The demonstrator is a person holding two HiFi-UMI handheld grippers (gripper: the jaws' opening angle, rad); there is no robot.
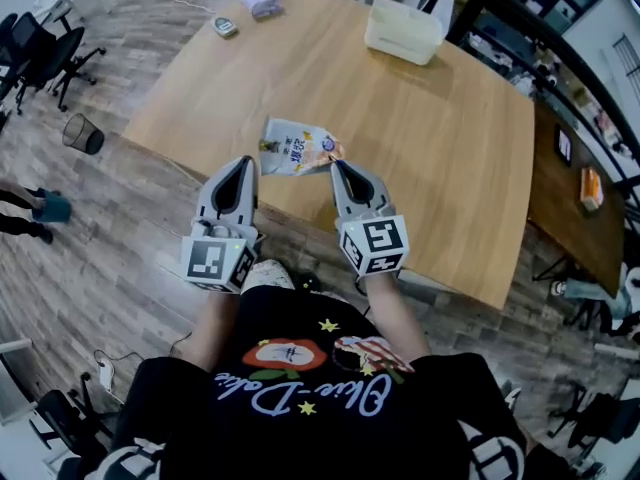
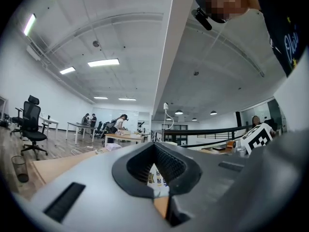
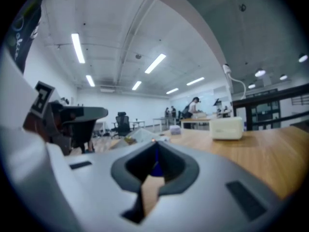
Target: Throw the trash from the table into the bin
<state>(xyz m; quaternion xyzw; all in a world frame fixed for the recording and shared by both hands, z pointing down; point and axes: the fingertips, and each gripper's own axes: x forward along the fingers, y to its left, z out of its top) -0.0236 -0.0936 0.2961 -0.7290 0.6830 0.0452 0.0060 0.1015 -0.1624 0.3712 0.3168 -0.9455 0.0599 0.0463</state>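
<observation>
the crinkly white printed snack packet lies flat by the near edge of the light wooden table, flanked by the left gripper and right gripper, both closed on nothing, so one should open wide, then pinch a raised corner firmly.

Left tool and right tool, held side by side ahead of the torso, point roughly level; both jaws closed.
</observation>
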